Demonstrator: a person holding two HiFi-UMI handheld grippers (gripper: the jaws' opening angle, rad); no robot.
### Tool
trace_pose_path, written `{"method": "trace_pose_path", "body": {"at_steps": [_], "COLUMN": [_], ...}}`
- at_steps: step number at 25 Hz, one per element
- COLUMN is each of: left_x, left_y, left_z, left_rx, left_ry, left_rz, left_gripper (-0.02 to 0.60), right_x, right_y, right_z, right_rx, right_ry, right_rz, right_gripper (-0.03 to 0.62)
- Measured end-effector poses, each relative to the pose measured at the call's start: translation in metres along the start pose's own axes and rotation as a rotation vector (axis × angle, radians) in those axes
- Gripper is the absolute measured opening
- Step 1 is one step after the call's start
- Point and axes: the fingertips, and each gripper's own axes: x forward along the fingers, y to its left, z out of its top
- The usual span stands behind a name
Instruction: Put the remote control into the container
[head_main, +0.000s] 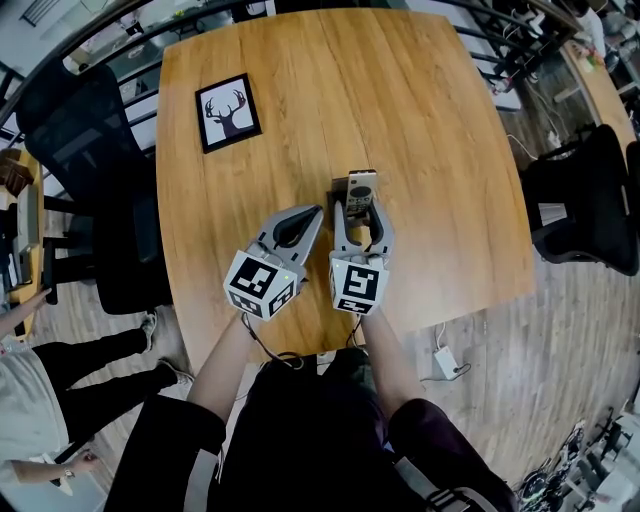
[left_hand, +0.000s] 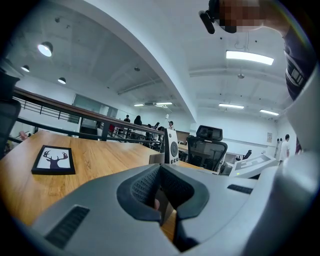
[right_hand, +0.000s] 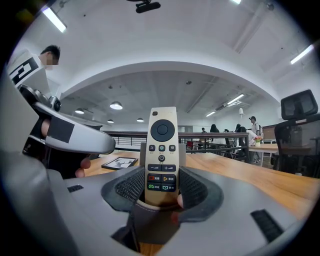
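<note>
Remote control: upright, lower end gripped, right of the deer picture and nearer the person.
Right gripper: jaws narrow, clamped on the remote.
Left gripper: jaws together, empty.
Grey container: just behind the remote.

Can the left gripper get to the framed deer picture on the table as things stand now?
Probably yes. The left gripper holds nothing, and only bare table lies between it and the framed deer picture; the right gripper stands off to the other side.
</note>
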Motion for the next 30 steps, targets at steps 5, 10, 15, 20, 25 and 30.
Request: {"method": "trace_pose_path", "body": {"at_steps": [5,10,15,20,25,30], "left_x": [-0.003,-0.005,-0.006,-0.008,-0.012,-0.022], "left_y": [0.0,0.0,0.001,-0.004,-0.011,-0.025], "left_z": [0.0,-0.001,-0.003,-0.003,0.0,0.011], "left_rx": [-0.002,-0.007,-0.012,-0.016,-0.02,-0.007], "left_ry": [-0.001,-0.001,-0.002,-0.002,0.003,0.013], "left_rz": [0.004,0.005,0.008,0.009,0.02,0.07], "left_gripper": [0.008,0.008,0.008,0.008,0.008,0.008], "right_x": [0.0,-0.002,-0.002,-0.009,-0.021,-0.039], "right_y": [0.003,0.0,0.0,-0.004,-0.007,-0.005], "right_z": [0.002,-0.001,0.0,0.002,0.013,0.035], "right_rx": [-0.004,0.011,0.017,0.027,0.041,0.072], "right_ry": [0.009,0.01,0.007,0.004,0.0,0.026], "right_rz": [-0.011,-0.036,-0.031,-0.026,-0.001,0.095], "right_gripper": [0.224,0.224,0.224,0.224,0.224,0.211]}}
